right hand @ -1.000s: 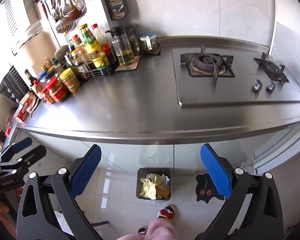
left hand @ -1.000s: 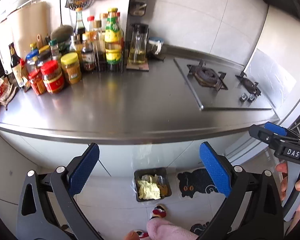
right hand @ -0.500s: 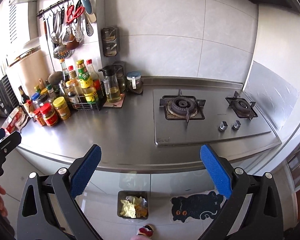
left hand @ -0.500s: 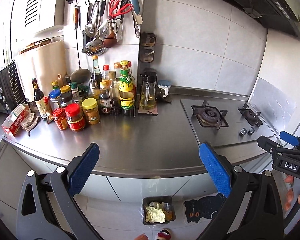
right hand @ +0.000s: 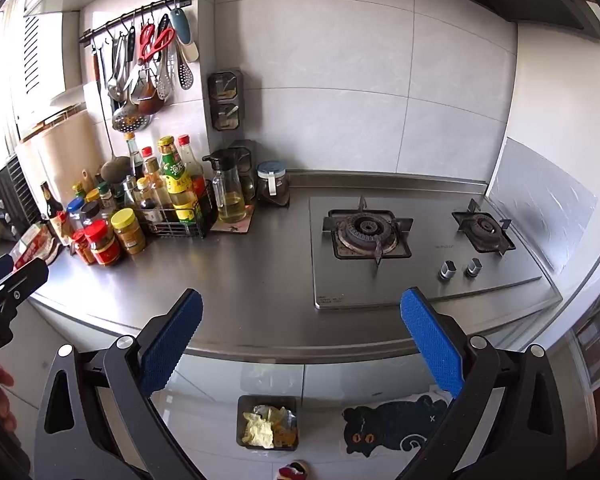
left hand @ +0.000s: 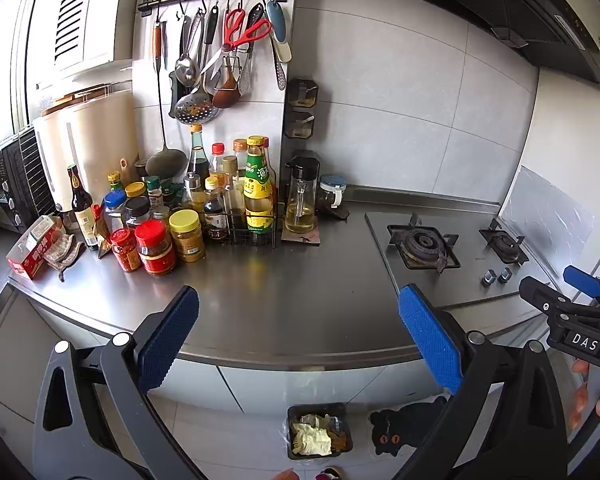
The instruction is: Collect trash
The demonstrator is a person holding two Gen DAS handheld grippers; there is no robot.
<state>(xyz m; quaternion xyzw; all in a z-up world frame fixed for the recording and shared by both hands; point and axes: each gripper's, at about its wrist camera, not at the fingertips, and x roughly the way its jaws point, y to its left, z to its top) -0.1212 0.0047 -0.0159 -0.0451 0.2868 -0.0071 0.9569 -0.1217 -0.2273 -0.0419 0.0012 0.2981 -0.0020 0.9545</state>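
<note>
We hold both tongs above the near edge of the steel worktop (left hand: 284, 304). The left tongs (left hand: 298, 340) are wide apart and hold nothing; the right tongs (right hand: 300, 336) also. The trash bin (right hand: 244, 404) stands on the floor below the worktop, with crumpled yellow trash (right hand: 258, 430) inside, just left of a black cat mat (right hand: 392, 424).

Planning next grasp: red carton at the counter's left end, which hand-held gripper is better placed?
Left, probably. The left hand-held gripper is open, empty and on the side of the red carton; the right hand-held gripper, also open, faces the hob.
</note>
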